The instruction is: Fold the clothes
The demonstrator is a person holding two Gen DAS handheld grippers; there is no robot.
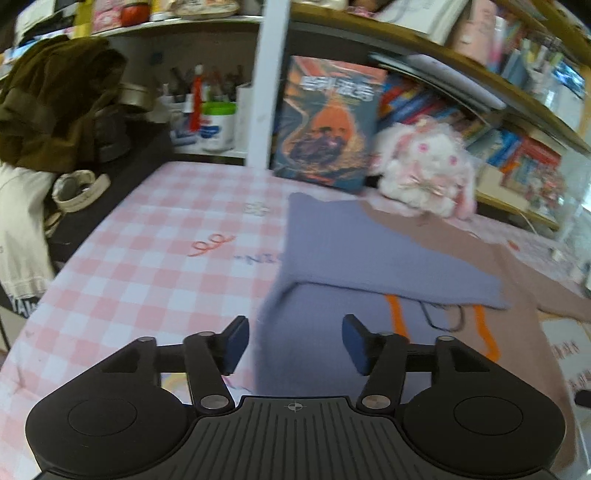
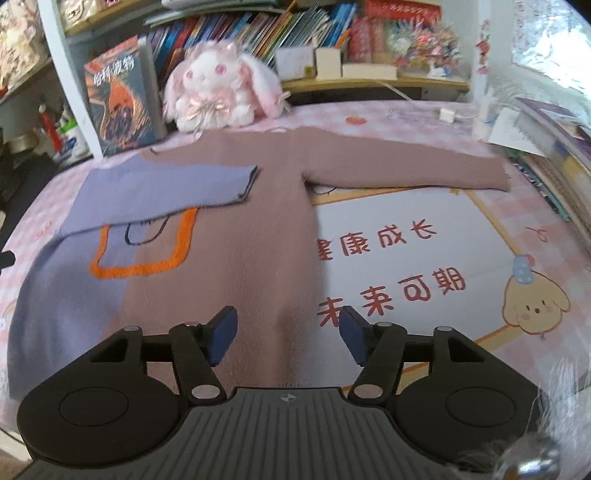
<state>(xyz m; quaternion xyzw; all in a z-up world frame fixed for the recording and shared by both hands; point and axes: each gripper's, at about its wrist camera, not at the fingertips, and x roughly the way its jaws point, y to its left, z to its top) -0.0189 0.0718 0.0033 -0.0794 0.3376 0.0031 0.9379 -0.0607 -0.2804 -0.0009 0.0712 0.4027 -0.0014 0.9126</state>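
Here the sweater (image 2: 229,236) lies flat on the pink checked tablecloth (image 1: 147,266), its body half mauve-brown and half lavender, with an orange-outlined patch (image 2: 142,251) on its chest. The lavender sleeve (image 2: 162,192) is folded across the sweater's own chest and covers the top edge of that patch, while the brown sleeve (image 2: 406,173) stretches straight out from the sweater to the other side, over a printed mat (image 2: 424,258) with red characters and a cartoon puppy. The left gripper (image 1: 295,343) hovers above the lavender side of the sweater near its hem, its blue-padded jaws spread apart with nothing between them and no cloth pinched. The right gripper (image 2: 288,336) hangs over the brown side of the sweater near the hem, its jaws likewise released and empty; the fabric shows below the gap, and no pad presses on it. Just beyond the sweater's collar sits a white and pink plush rabbit (image 2: 218,88), and beside the rabbit, also behind the sweater, a large book (image 2: 118,99) stands upright against a white shelf post (image 1: 269,81). Farther behind the sweater run shelves (image 2: 258,29) crowded with colourful books.
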